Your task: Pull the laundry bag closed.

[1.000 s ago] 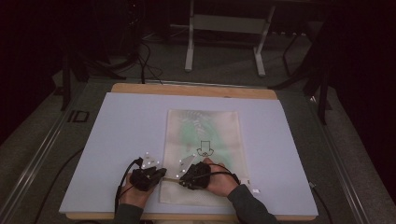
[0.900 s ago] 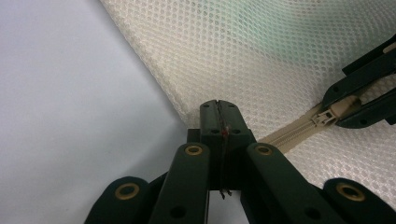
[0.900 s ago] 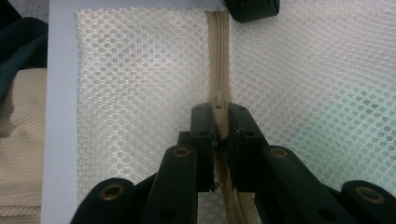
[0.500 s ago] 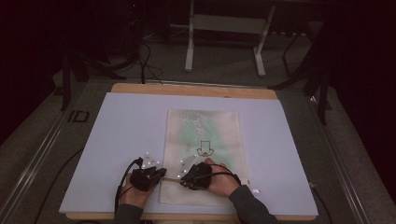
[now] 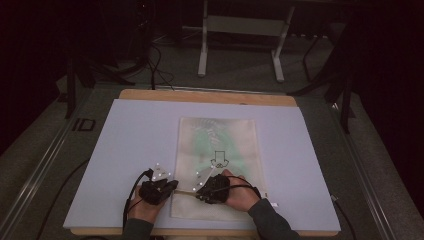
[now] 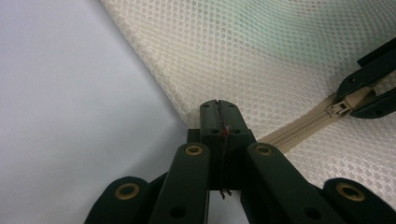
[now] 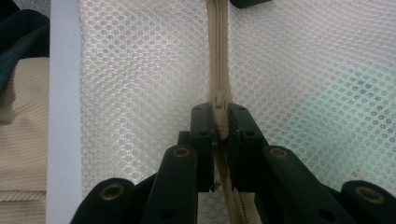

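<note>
High view dim, dark surroundings; gripper views bright, sharp

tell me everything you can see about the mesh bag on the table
The mesh bag is a flat, cream, honeycomb-net pouch lying on the pale table cover, with something green showing through. A beige zipper runs across its near end. The right tool pinches the zipper pull; the left tool is shut on the bag's corner edge by the zipper's end.
</note>
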The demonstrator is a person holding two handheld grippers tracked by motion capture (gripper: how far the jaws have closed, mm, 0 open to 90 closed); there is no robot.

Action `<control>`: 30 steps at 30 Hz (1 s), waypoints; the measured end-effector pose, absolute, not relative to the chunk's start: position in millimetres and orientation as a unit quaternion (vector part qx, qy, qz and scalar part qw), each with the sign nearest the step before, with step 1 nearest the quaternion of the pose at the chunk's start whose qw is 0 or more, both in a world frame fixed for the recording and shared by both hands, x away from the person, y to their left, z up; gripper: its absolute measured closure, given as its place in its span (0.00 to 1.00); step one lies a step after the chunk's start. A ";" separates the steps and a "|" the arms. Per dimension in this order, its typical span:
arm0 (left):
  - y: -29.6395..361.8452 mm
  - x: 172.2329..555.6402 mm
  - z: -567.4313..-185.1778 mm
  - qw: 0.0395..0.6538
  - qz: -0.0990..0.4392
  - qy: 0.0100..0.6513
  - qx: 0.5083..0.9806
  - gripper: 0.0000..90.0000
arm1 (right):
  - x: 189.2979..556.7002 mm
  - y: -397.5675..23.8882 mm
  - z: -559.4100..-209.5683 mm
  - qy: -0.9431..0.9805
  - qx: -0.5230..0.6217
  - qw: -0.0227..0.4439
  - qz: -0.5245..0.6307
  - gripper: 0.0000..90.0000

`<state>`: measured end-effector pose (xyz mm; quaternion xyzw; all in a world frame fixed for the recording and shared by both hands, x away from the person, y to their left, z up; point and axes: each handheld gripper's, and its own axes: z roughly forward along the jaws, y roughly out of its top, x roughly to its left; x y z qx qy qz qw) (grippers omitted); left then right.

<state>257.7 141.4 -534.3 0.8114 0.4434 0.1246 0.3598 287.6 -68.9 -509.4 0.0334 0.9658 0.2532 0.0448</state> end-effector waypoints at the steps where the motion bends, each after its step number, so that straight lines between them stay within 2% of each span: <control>1: 141.4 257.7 -534.3 0.360 0.125 0.443 0.811 1.00 | 287.5 -69.3 -509.1 0.966 0.032 0.046 0.251 0.91; 30: 141.5 257.6 -534.0 0.358 0.125 0.443 0.812 1.00 | 285.9 -87.0 -505.8 0.968 0.039 0.047 0.245 0.91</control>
